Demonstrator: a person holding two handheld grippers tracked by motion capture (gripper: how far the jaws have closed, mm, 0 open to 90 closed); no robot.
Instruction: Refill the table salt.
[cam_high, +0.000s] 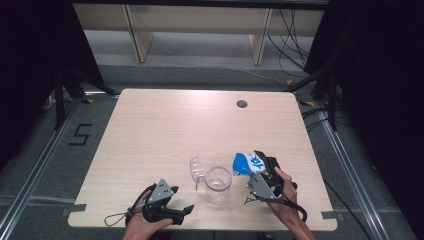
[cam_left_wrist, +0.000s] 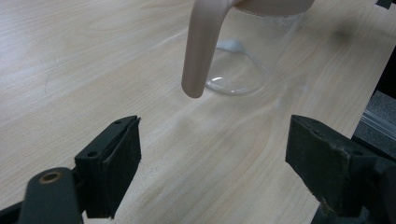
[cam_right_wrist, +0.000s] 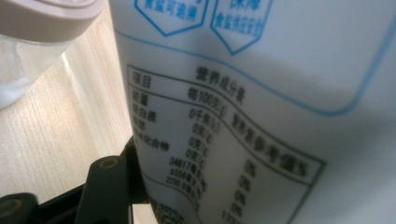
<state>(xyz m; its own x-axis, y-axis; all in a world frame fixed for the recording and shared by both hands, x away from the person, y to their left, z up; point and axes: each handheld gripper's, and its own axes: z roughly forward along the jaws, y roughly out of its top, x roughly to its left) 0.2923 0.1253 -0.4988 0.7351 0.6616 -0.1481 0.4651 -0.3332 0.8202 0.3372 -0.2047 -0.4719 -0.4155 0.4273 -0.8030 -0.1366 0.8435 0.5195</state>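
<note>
Right gripper (cam_high: 260, 167) clamped on bag (cam_high: 246, 162)

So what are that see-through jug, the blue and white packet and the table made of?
The jug looks like clear glass or hard plastic: the wood shows through it. Its handle is matte beige, probably plastic. The packet seems a soft glossy plastic film pouch, printed in blue on white, held in the right gripper. The table has a pale wood-grain top, possibly laminate.
</note>
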